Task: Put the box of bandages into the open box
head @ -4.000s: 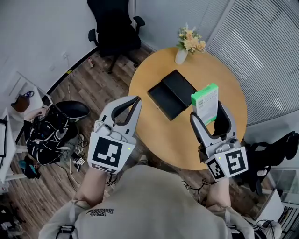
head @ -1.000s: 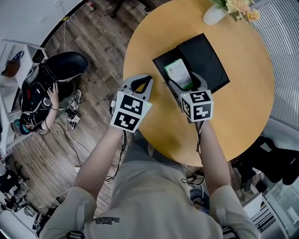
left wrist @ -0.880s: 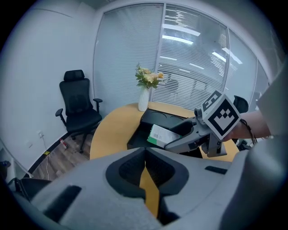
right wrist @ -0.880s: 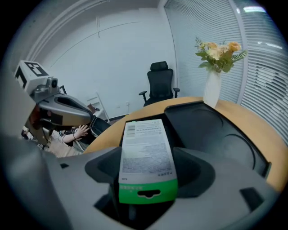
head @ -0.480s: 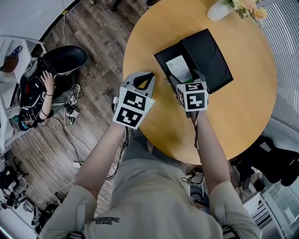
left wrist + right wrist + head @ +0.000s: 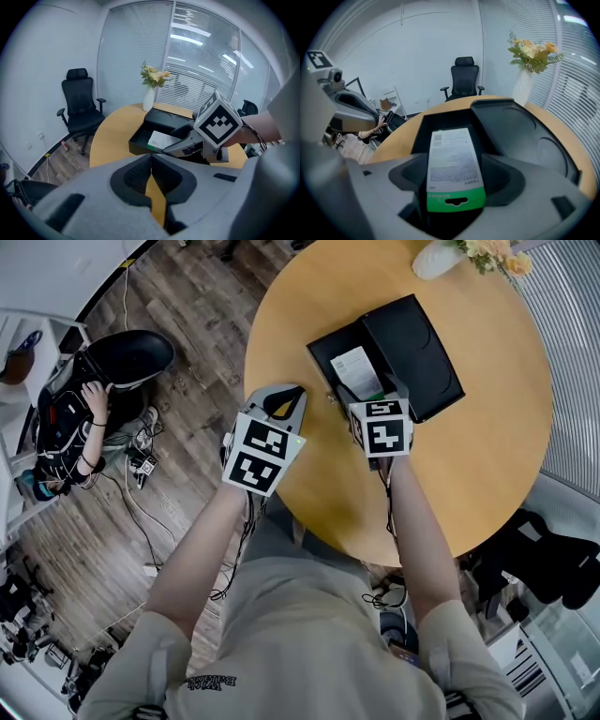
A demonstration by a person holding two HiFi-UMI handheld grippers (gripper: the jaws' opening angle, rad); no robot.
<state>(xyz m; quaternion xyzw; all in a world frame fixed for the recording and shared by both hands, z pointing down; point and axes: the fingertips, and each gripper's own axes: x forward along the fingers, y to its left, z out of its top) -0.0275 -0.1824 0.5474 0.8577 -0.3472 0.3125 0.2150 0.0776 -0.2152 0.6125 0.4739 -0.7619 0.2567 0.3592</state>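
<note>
The box of bandages (image 6: 354,369), white with a green end, lies flat over the tray of the open black box (image 6: 326,345) on the round wooden table (image 6: 469,474). My right gripper (image 6: 370,388) is shut on it, one jaw against each long side. In the right gripper view the box of bandages (image 6: 451,145) points away from me into the black tray (image 6: 421,129), its green end nearest. My left gripper (image 6: 298,392) hangs shut and empty over the table's left edge, beside the tray. From the left gripper view I see the tray (image 6: 139,140) and the bandage box (image 6: 161,139).
The black lid (image 6: 412,338) lies joined to the tray's right side. A white vase of flowers (image 6: 439,257) stands at the table's far edge. Left of the table are a dark seat (image 6: 131,357) and a person (image 6: 66,423) on the wooden floor. Window blinds (image 6: 577,352) run along the right.
Four seconds ago my right gripper held the bandage box upright near the table's front. It has since been laid flat over the tray. My left gripper has hardly moved lately.
</note>
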